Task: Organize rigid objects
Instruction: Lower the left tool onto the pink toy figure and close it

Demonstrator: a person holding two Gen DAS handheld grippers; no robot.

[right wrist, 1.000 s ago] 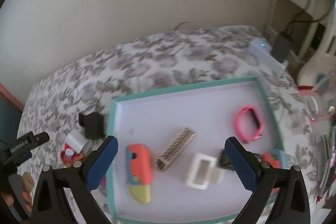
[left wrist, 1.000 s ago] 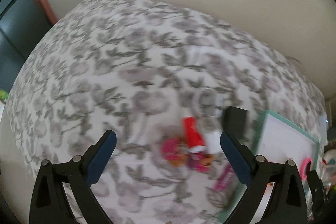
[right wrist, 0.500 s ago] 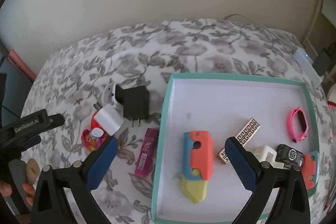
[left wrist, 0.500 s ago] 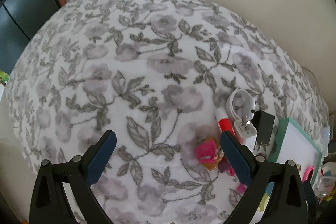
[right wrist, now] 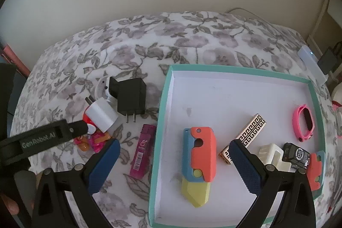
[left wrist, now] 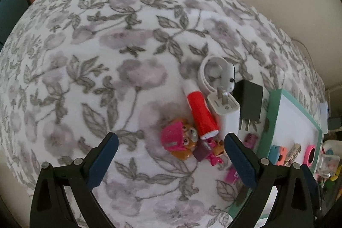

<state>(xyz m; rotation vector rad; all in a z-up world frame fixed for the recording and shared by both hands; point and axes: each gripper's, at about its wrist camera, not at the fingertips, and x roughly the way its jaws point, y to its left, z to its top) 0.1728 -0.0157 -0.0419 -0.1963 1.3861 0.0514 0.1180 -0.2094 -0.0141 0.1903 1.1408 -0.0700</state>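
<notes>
A heap of small objects lies on the floral cloth left of a teal-rimmed tray (right wrist: 163,99): a red tube (left wrist: 202,115), a white charger (left wrist: 226,109), a black charger (right wrist: 131,97), a white ring-shaped part (left wrist: 210,69), a pink and orange toy (left wrist: 181,141) and a magenta lighter (right wrist: 142,150). My left gripper (left wrist: 171,153) is open, just in front of the toy; it also shows in the right wrist view (right wrist: 83,127). My right gripper (right wrist: 174,159) is open above the tray's left edge, over an orange, blue and yellow toy knife (right wrist: 198,164).
The tray also holds a patterned lighter (right wrist: 245,137), a pink band (right wrist: 303,123), a cream holder (right wrist: 272,155), a small black object (right wrist: 296,154) and another orange and blue piece (right wrist: 315,170). A wall stands behind the table. Cluttered items sit past the table's right edge (left wrist: 329,164).
My left gripper has come closer to the heap, with the toy now between its open fingers' line. My right gripper has shifted left and lower over the tray's left edge.
</notes>
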